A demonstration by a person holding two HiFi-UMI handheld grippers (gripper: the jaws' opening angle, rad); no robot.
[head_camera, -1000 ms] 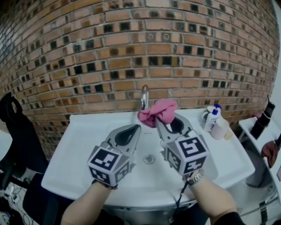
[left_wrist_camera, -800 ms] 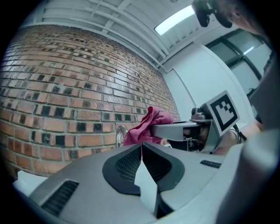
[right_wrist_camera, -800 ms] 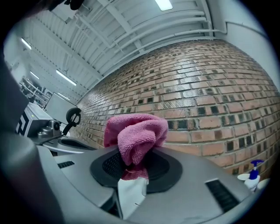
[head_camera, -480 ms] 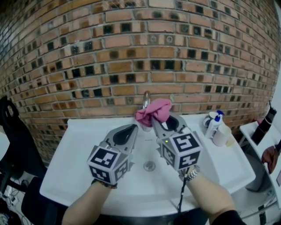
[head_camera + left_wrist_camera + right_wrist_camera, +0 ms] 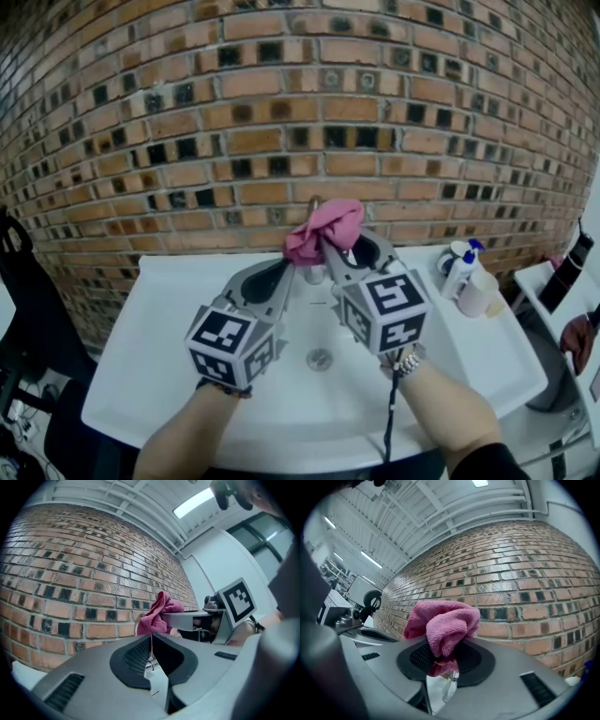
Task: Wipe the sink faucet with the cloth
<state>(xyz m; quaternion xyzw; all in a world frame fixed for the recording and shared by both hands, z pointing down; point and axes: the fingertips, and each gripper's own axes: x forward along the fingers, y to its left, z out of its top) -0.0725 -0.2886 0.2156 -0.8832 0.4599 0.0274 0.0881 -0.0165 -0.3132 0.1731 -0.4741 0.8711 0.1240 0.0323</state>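
Note:
The chrome faucet [image 5: 312,204] rises at the back of the white sink [image 5: 141,375], its spout mostly hidden behind a crumpled pink cloth [image 5: 325,228]. My right gripper [image 5: 330,247] is shut on that cloth and holds it up against the faucet's top. In the right gripper view the cloth [image 5: 445,627] bulges out above the closed jaws of the right gripper [image 5: 443,657], with the brick wall behind. Just left of the cloth, my left gripper [image 5: 292,266] is shut with nothing in it. The left gripper view shows the cloth [image 5: 159,613] ahead of the left gripper [image 5: 151,638].
A brick wall [image 5: 187,141] stands right behind the sink. A blue-capped pump bottle [image 5: 457,264] and a white cup [image 5: 475,292] stand on the sink's right rim. A black chair [image 5: 23,309] is at far left, and dark items [image 5: 570,267] sit on a surface at right.
Both grippers have moved forward toward the wall. The pink cloth, which was to the right of the faucet's spout, now sits against its top and covers most of it.

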